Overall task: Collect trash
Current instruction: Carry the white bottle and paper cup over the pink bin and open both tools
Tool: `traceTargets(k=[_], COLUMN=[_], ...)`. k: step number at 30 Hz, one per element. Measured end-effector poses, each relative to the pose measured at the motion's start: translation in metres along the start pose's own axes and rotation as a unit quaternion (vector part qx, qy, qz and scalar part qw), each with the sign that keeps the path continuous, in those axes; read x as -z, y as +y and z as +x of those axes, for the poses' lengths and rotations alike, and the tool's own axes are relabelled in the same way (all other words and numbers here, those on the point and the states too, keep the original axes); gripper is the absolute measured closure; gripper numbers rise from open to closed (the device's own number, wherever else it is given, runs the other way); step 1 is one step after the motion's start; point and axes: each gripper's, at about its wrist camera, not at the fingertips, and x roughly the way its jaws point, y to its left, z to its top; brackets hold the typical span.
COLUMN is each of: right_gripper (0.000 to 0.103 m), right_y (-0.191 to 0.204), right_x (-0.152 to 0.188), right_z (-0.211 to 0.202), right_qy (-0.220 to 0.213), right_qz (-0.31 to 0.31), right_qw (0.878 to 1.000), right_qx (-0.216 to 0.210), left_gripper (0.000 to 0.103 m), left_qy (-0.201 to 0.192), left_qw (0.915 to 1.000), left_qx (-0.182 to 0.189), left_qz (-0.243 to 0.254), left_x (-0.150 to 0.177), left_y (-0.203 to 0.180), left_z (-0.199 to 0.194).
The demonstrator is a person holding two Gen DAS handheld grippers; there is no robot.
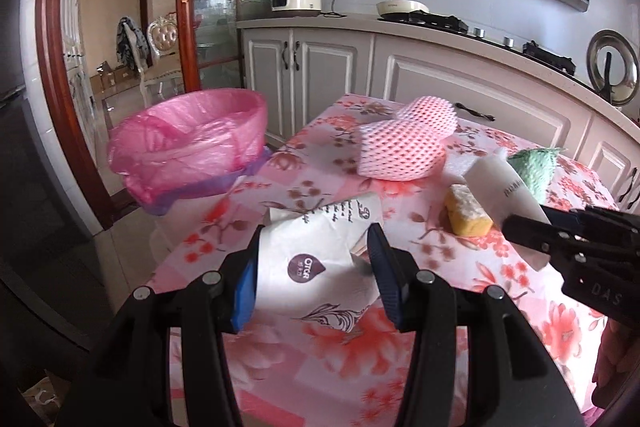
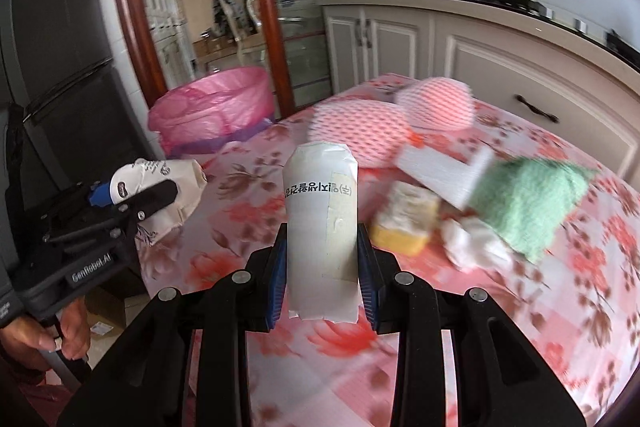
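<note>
Left gripper (image 1: 314, 267): our jaws are pinching a crumpled white paper bag (image 1: 316, 259) with a round brown logo; the bag sits between the blue pads (image 1: 244, 287) and looks lifted off the cloth.

Right gripper (image 2: 322, 267): our jaws are pressed on a white paper tube (image 2: 322, 223) with black letters on it; the tube stands up between the pads.

Bin (image 1: 188, 139): it has a pink liner and sits off the table edge, at about 10 o'clock in the left wrist view and 11 o'clock in the right wrist view.

Still on the table (image 1: 400, 347): pink foam net (image 1: 404, 143) at 12 to 1 o'clock; yellow sponge (image 1: 466, 211) at 2 o'clock; green cloth (image 2: 528, 199) at 2 to 3 o'clock in the right wrist view; white foam piece (image 2: 444, 171) beside it; crumpled tissue (image 2: 476, 239) under the cloth.

Step, we think: carrying both pieces to the bin.

How to do it well: we keep both squeezes firm; we keep the two grippers apart so they do not bump; we bring each piece right over the pink opening, not the rim; we let go one at a time.

Watch out: the bag is floppy and may catch on the liner; the view is blurry, so we go slower near the bin.
</note>
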Motion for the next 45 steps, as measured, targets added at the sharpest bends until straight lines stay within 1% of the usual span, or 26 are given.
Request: traceTargets(k=[8, 11, 13, 16, 18, 24, 26, 28, 30, 33, 35, 38, 39, 41, 42, 43, 44, 45], right_gripper=[0.072, 0.072, 0.072, 0.072, 0.072, 0.072, 0.072, 0.072, 0.072, 0.071, 0.071, 0.064, 0.058, 0.056, 0.054, 0.05, 0.045, 0.045], right_y=[0.031, 0.044, 0.052, 0.06, 0.065, 0.079, 0.085, 0.092, 0.096, 0.101, 0.102, 0.1, 0.099, 0.096, 0.094, 0.093, 0.091, 0.089], right_x=[-0.033, -0.053, -0.071, -0.095, -0.114, -0.17, -0.185, -0.196, -0.206, -0.214, -0.217, -0.219, -0.219, -0.218, -0.217, -0.216, -0.216, -0.216], right_z=[0.032, 0.045, 0.056, 0.071, 0.085, 0.136, 0.152, 0.166, 0.182, 0.205, 0.221, 0.238, 0.243, 0.246, 0.246, 0.245, 0.242, 0.24], right_qy=[-0.002, -0.011, -0.019, -0.028, -0.035, -0.034, -0.035, -0.033, -0.029, -0.021, -0.012, -0.004, -0.001, -0.001, -0.001, -0.003, -0.011, -0.012], right_qz=[-0.027, -0.045, -0.06, -0.073, -0.08, -0.092, -0.096, -0.103, -0.107, -0.108, -0.104, -0.093, -0.089, -0.085, -0.083, -0.082, -0.079, -0.077], right_qw=[0.999, 0.998, 0.997, 0.995, 0.992, 0.988, 0.987, 0.986, 0.985, 0.984, 0.983, 0.983, 0.983, 0.984, 0.983, 0.983, 0.984, 0.984], right_qx=[-0.038, -0.047, -0.055, -0.069, -0.088, -0.121, -0.126, -0.128, -0.131, -0.141, -0.148, -0.157, -0.16, -0.158, -0.161, -0.162, -0.16, -0.16], left_gripper=[0.054, 0.054, 0.054, 0.054, 0.054, 0.054, 0.054, 0.054, 0.054, 0.054, 0.054, 0.053, 0.052, 0.046, 0.045, 0.041, 0.034, 0.031], left_qy=[0.001, -0.009, -0.018, -0.026, -0.026, -0.03, -0.027, -0.027, -0.024, -0.025, -0.024, -0.015, -0.013, -0.005, -0.004, -0.005, -0.007, -0.01], left_qw=[0.9996, 0.9989, 0.9978, 0.9965, 0.9962, 0.9937, 0.9937, 0.9923, 0.9916, 0.9902, 0.9902, 0.9911, 0.9908, 0.9903, 0.9898, 0.9894, 0.9894, 0.9893], left_qx=[-0.022, -0.041, -0.057, -0.069, -0.07, -0.097, -0.097, -0.107, -0.109, -0.116, -0.113, -0.101, -0.102, -0.101, -0.103, -0.104, -0.103, -0.108], left_qz=[-0.015, -0.02, -0.028, -0.04, -0.046, -0.048, -0.048, -0.055, -0.064, -0.073, -0.078, -0.086, -0.088, -0.095, -0.099, -0.102, -0.102, -0.098], left_x=[-0.007, -0.018, -0.03, -0.048, -0.063, -0.107, -0.118, -0.13, -0.139, -0.149, -0.153, -0.155, -0.152, -0.148, -0.146, -0.145, -0.143, -0.142], left_y=[0.029, 0.045, 0.061, 0.087, 0.104, 0.151, 0.162, 0.176, 0.19, 0.207, 0.215, 0.224, 0.226, 0.23, 0.231, 0.232, 0.231, 0.23], left_z=[0.007, 0.009, 0.013, 0.02, 0.029, 0.068, 0.081, 0.097, 0.111, 0.131, 0.142, 0.16, 0.165, 0.172, 0.172, 0.171, 0.171, 0.17])
